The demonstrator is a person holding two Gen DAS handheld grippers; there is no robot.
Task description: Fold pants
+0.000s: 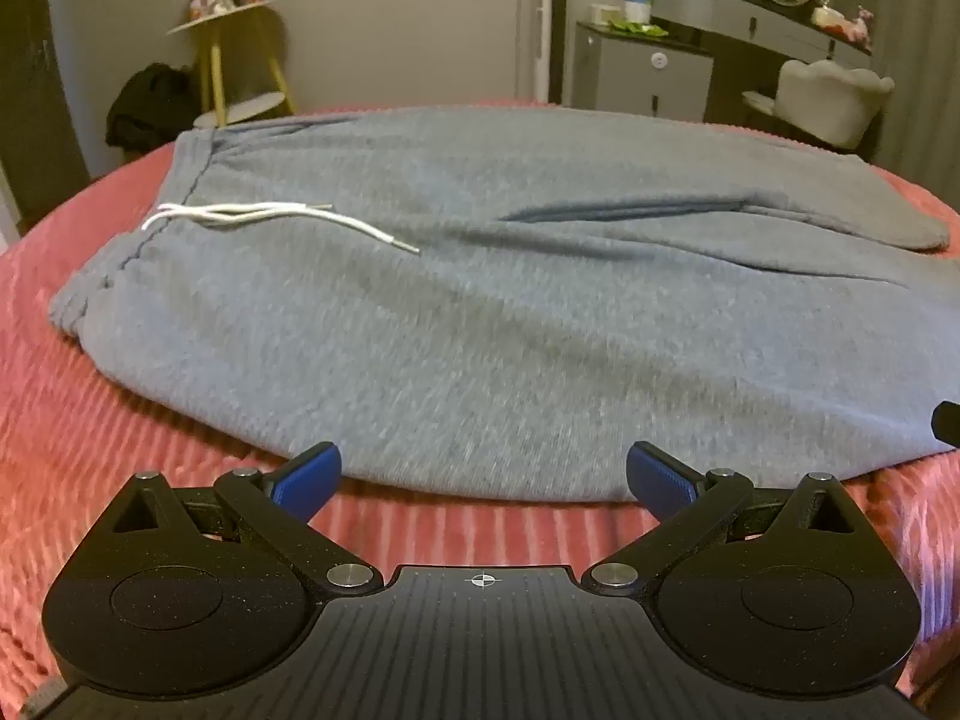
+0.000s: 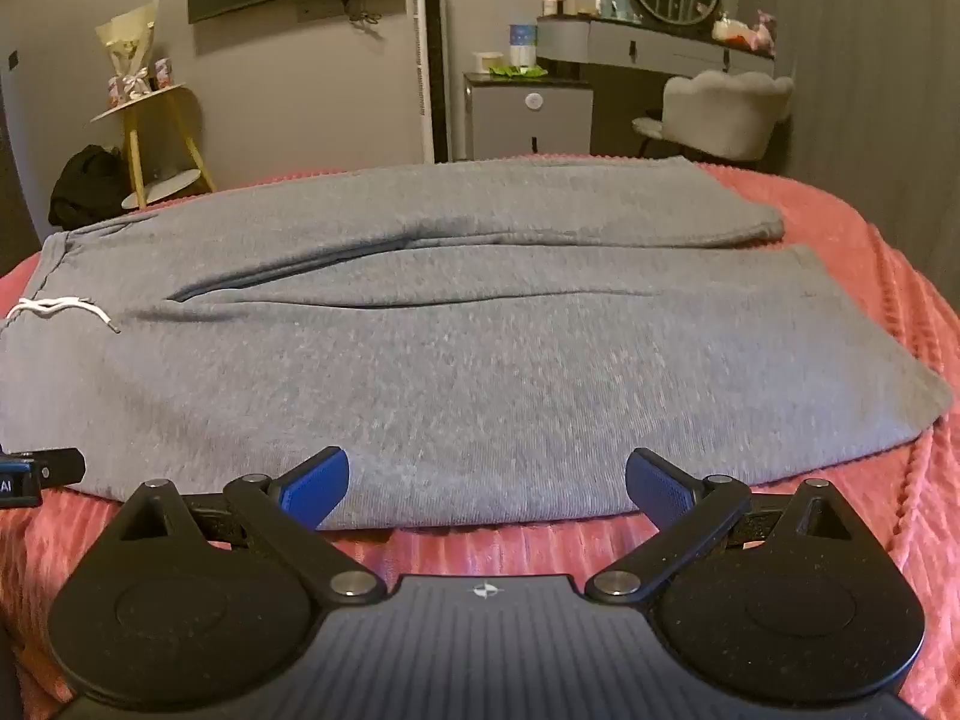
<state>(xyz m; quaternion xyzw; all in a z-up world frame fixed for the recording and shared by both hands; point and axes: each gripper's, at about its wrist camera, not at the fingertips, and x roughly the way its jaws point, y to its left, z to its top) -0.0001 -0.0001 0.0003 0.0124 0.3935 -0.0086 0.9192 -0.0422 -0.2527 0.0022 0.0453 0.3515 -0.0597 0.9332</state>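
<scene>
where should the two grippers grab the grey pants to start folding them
Grip the near long edge of the grey pants, coming in low from the near side. They lie flat across the pink blanket, waistband left, legs side by side, so that hem is the closest free edge. The left gripper suits the part nearer the white drawstring, the right gripper the leg. Both stand open, holding nothing.

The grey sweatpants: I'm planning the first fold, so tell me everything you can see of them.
The grey fleece sweatpants lie flat and unfolded on the pink ribbed bedspread, waistband to the left, both legs running right side by side with a crease between them. A white drawstring with metal tips trails loose across the front. The near edge lies just ahead of both open grippers; nothing grips the fabric.
</scene>
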